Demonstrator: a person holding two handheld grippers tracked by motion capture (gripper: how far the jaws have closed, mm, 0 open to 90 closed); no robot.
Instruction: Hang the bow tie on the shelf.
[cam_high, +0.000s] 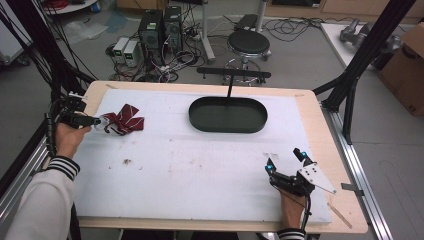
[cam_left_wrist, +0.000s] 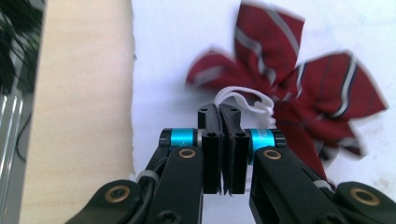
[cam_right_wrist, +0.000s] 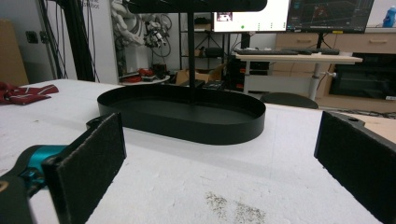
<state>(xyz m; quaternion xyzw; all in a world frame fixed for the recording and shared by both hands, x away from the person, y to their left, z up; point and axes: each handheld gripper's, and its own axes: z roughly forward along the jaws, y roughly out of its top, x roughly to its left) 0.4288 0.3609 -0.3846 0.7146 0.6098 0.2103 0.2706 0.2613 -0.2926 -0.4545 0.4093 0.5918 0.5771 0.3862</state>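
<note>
I am watching the left gripper (cam_left_wrist: 222, 112) pinching the white elastic loop (cam_left_wrist: 243, 98) of the dark red striped bow tie (cam_left_wrist: 299, 93), jaws pressed tight on the cord. The bow tie is lying on the white mat (cam_high: 200, 160), well to the left of the black oval tray (cam_high: 228, 115). The right gripper (cam_high: 285, 160) is resting near the tray's front right, jaws standing wide, nothing between them.
</note>
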